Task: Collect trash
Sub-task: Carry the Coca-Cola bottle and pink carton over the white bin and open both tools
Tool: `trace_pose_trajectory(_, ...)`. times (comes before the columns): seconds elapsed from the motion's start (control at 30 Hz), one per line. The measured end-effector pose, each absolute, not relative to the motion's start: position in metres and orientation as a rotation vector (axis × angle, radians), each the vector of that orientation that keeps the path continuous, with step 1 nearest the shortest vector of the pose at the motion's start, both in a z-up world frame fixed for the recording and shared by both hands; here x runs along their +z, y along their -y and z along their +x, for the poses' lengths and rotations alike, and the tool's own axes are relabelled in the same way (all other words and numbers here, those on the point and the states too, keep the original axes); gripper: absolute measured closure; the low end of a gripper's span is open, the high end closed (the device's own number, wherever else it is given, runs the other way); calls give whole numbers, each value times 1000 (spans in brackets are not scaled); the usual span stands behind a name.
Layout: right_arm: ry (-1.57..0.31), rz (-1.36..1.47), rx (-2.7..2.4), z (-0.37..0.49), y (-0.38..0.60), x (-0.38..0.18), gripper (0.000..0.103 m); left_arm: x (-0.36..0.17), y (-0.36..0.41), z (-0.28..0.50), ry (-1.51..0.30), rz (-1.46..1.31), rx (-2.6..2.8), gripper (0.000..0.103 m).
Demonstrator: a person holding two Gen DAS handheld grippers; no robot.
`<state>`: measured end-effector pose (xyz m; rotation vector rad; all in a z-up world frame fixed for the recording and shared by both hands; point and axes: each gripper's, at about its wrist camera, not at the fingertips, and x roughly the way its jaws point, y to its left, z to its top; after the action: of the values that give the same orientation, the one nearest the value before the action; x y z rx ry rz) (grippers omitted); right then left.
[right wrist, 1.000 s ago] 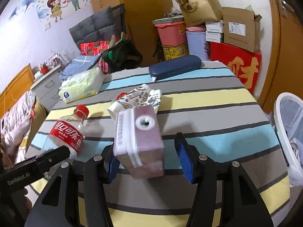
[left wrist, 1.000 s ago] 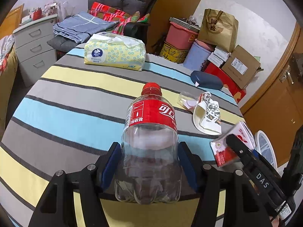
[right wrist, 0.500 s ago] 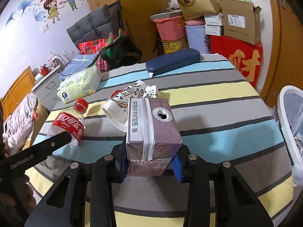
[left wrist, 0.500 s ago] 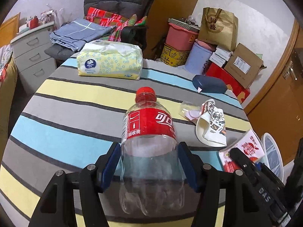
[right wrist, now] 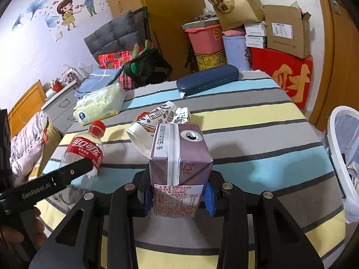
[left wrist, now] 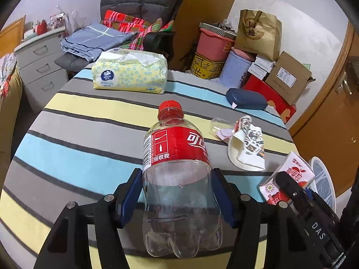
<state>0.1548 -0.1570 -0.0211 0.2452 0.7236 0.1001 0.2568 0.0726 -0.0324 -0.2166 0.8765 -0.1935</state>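
- Trash pickup looks to be at the carrying stage, since both tools already hold a piece.
- Left hand-held gripper [left wrist: 177,198] is clenched on the plastic bottle [left wrist: 177,179], its blue pads pressed to the clear lower body under the red label; gripping the wider barrel, not the neck, likely keeps the light, empty shell from swinging.
- Bottle is thin, transparent and ribbed at its lobed base, with a red screw cap pointing away over the striped bench [left wrist: 74,139].
- Right hand-held gripper [right wrist: 178,196] is clamped on the drink carton [right wrist: 179,165] across its narrow sides, near the printed end, so the flat cardboard faces give the pads a square seat.
- Carton is a purple, waxy-looking paper box with folded seams and a punched straw hole in its foil seal; it seems empty, though that cannot be confirmed.
- Crumpled paper cup [right wrist: 157,123] lies on its side on the bench beside a small clear plastic lid [left wrist: 218,126], apparently the trash left to collect.
- White mesh bin [right wrist: 343,148] stands just off the bench edge on the right, the probable destination.
- Soft tissue pack [left wrist: 130,74] and hard navy case [left wrist: 245,98] lie farther back and appear not to be trash.
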Motion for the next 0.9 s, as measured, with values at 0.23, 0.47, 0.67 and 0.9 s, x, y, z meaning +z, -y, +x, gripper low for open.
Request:
trace_pose_trajectory(0.23,-688,238,109,142,167,-12,65,-15,-59,232,-847,-212,-231,41)
trace_pose_trajectory(0.47,-648,251,103,125,184,0,66,4,-38,205,-808,-194,-276,41)
trace_pose_trajectory(0.67,-626,251,74,112,200,7,65,16,-8,186,-788,-182,-333,41)
trace_pose_trajectory(0.9,-601,218,21,97,224,17,65,25,32,171,-772,-163,-399,41)
